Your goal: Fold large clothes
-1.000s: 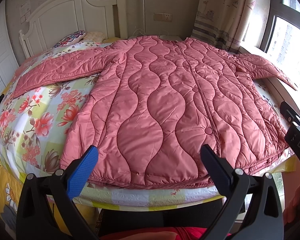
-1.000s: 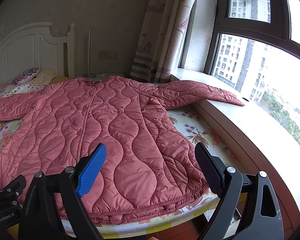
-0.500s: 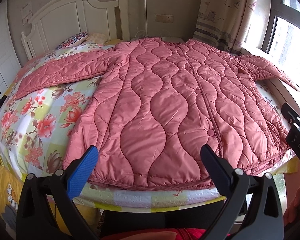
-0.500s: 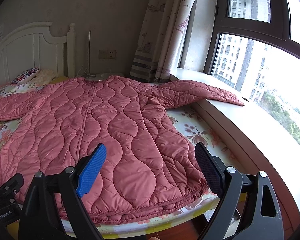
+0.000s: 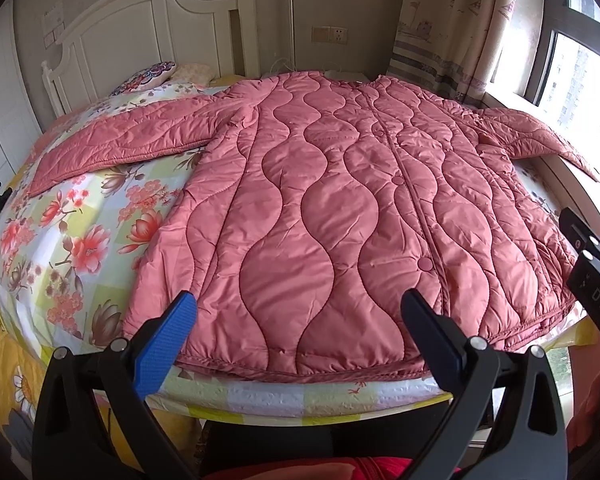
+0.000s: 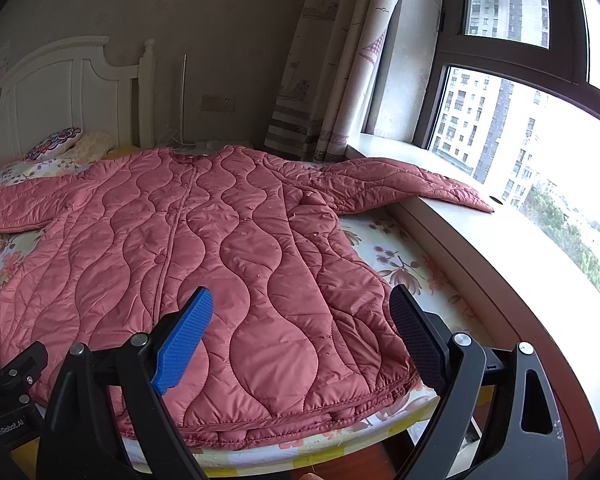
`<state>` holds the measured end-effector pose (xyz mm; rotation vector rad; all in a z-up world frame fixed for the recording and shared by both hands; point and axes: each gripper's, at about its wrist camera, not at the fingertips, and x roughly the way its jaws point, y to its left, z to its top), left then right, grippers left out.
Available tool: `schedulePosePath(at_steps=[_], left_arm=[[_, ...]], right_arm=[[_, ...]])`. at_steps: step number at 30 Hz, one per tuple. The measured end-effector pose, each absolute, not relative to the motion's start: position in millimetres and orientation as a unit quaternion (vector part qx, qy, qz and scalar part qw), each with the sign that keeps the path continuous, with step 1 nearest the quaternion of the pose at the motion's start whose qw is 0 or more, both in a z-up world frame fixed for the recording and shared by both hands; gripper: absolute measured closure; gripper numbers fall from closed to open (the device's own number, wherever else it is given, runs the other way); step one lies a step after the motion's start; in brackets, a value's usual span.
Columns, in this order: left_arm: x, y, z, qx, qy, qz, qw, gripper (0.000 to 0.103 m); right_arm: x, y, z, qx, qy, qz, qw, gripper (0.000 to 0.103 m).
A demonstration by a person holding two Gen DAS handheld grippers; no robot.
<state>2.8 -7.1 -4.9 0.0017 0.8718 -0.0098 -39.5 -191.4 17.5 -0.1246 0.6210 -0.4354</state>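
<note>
1. Quilted pink coat (image 5: 320, 208) lies flat and spread out, front side up, on the bed (image 5: 72, 240), which is covered in a floral sheet. Hem is at the near edge of the mattress, collar toward the white headboard (image 5: 148, 24).
2. Front placket runs down the middle of the coat and looks closed; 3 round snaps are visible along it in the left wrist view.
3. Coat's sleeve on the picture-left side (image 5: 124, 144) stretches out across the floral sheet toward the bed's edge.
4. The other sleeve (image 6: 408, 184) reaches off the mattress, and its cuff rests on the window ledge (image 6: 500, 256).
5. Left gripper (image 5: 298, 316): jaws wide apart, nothing between the pads. It hovers just off the foot of the bed, fingertips over the hem, not touching the fabric.
6. Right gripper (image 6: 300, 308): jaws wide apart, nothing clamped. It hovers above the coat's lower corner on the window side, clear of the cloth.
7. Each gripper shows at the edge of the other's view; the 2 are side by side at the foot of the bed.
8. Patterned pillow (image 5: 146, 78) sits by the headboard, well apart from the coat's collar. Curtain (image 6: 332, 60) hangs at the window corner beyond the ledge.
</note>
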Motion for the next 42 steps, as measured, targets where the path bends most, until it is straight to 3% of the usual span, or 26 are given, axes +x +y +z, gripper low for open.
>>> schedulePosePath(at_steps=[26,42], left_arm=[[11,-13,-10,0.015,0.425,0.004,0.905,0.002],[58,-28,-9,0.027,0.432,0.0,0.901,0.002]], right_arm=[[-32,-194,10,-0.07,0.313,-0.211,0.923,0.017],[15,-250,20,-0.065,0.315,-0.225,0.92,0.017]])
